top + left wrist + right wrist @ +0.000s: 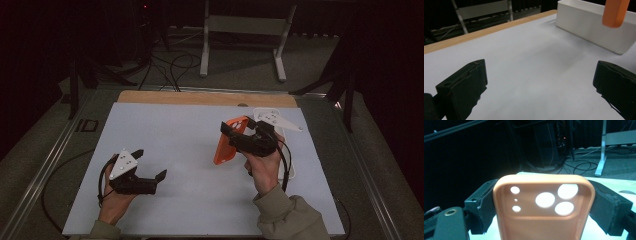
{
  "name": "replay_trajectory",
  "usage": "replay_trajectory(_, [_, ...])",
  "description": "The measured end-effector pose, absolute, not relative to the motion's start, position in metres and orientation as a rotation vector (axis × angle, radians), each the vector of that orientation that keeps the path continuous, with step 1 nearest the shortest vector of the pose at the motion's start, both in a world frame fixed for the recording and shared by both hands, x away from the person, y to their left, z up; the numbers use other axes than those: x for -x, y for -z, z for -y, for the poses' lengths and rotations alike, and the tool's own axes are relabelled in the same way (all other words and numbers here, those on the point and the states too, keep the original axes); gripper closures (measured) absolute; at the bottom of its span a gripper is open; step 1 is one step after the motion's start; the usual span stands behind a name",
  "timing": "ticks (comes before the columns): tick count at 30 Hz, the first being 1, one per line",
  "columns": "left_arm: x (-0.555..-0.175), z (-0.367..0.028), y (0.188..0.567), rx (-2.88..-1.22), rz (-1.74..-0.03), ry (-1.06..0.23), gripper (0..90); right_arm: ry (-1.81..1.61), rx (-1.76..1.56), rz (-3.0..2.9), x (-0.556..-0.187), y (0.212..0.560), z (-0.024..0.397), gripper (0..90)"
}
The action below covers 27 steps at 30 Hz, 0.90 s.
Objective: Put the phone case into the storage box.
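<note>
right gripper (239, 134) raised, clamping phone case (227, 142) | left gripper (148, 166) low, jaws apart

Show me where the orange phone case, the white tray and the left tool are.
orange phone case (544, 220): right gripper view, its inner back below the camera holes.
white tray (589, 27): left gripper view, its near side wall.
left tool (150, 167): high view, midway between its fingertips.

We see a pale counter (175, 145) with a wooden strip (200, 97) along its far edge. A white tray (589, 27) sits near the counter's right side. Beyond it, a grey metal stand (245, 30) and black cables (172, 70) lie on the floor.
</note>
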<state>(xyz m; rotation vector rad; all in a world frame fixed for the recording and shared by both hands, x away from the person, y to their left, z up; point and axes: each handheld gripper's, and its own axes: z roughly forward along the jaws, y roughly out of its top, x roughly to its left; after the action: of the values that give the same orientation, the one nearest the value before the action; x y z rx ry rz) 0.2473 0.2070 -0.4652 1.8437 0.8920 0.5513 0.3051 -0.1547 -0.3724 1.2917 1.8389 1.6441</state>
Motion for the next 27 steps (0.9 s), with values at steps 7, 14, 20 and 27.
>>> replay_trajectory(7, [-0.234, -0.222, 0.484, -1.802, -0.907, -0.587, 0.3, -1.632, -1.292, -1.833, -0.307, 0.37, 0.157, 15.8])
replay_trajectory(14, [-0.226, -0.23, 0.493, -1.752, -0.906, -0.608, 0.3, -1.618, -1.296, -1.829, -0.308, 0.369, 0.16, 15.8])
replay_trajectory(20, [-0.223, -0.236, 0.5, -1.733, -0.952, -0.624, 0.3, -1.604, -1.299, -1.824, -0.31, 0.367, 0.161, 15.8])
replay_trajectory(27, [-0.222, -0.235, 0.504, -1.749, -0.966, -0.642, 0.3, -1.589, -1.291, -1.823, -0.312, 0.363, 0.162, 15.8])
